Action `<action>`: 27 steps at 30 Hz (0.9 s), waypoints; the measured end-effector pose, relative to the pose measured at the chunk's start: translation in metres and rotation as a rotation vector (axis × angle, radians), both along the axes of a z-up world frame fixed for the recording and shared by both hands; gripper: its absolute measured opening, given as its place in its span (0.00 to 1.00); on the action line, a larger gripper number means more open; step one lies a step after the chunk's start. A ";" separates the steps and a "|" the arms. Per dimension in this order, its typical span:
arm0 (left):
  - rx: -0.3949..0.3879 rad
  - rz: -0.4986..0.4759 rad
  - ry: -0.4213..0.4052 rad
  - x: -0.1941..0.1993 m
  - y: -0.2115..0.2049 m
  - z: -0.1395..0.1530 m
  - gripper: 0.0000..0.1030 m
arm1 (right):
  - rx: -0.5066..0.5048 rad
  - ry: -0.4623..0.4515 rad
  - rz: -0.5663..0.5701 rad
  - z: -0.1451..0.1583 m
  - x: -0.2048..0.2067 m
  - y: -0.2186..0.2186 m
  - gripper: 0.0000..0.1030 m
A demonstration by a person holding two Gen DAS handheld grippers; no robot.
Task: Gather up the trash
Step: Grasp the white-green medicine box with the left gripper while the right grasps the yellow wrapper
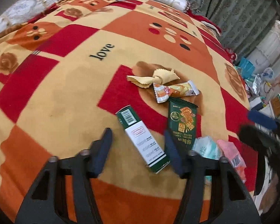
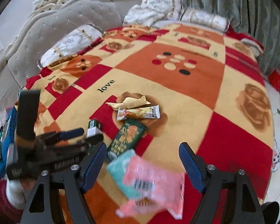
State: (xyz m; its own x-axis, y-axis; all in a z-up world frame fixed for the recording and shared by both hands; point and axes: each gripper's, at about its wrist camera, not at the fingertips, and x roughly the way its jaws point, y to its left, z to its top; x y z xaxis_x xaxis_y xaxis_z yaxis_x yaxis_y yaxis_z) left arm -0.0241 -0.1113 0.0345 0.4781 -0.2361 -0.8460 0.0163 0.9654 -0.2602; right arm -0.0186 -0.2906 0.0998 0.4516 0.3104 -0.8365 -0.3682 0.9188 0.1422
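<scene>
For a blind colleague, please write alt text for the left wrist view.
The open left gripper hovers over a green-and-white box on a red, orange and cream blanket. Beyond and beside it lie a green cracker packet and other snack wrappers.

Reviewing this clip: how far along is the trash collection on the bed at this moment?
Nothing looks collected yet. On the patterned blanket lie a green-and-white carton, a dark green cracker wrapper, an orange-and-white snack wrapper, a crumpled yellow wrapper, a teal packet and a pink packet. In hand: nothing; the left gripper straddles the carton, and the right gripper is open over the pink packet. All six remain.
</scene>
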 end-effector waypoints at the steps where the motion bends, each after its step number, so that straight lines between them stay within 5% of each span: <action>1: 0.003 -0.010 0.008 0.001 0.000 -0.002 0.29 | -0.004 0.012 0.011 -0.004 0.011 0.007 0.76; 6: -0.004 -0.034 -0.024 -0.002 0.011 0.010 0.25 | -0.022 0.046 0.049 -0.018 0.051 0.036 0.75; 16: -0.002 -0.018 -0.047 -0.004 0.039 0.020 0.18 | -0.096 0.152 0.094 -0.069 0.111 0.084 0.47; 21: -0.017 -0.016 -0.025 -0.004 0.043 0.010 0.18 | -0.068 0.105 0.109 -0.062 0.112 0.087 0.27; 27: -0.038 -0.006 -0.048 -0.012 0.044 0.020 0.18 | 0.011 0.040 0.144 -0.025 0.078 0.072 0.26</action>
State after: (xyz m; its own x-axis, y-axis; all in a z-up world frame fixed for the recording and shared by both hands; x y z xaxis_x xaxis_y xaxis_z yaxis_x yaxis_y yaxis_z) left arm -0.0362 -0.0669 0.0545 0.5168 -0.2703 -0.8123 0.0353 0.9548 -0.2952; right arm 0.0591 -0.2188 0.0749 0.3686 0.3783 -0.8491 -0.4897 0.8554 0.1686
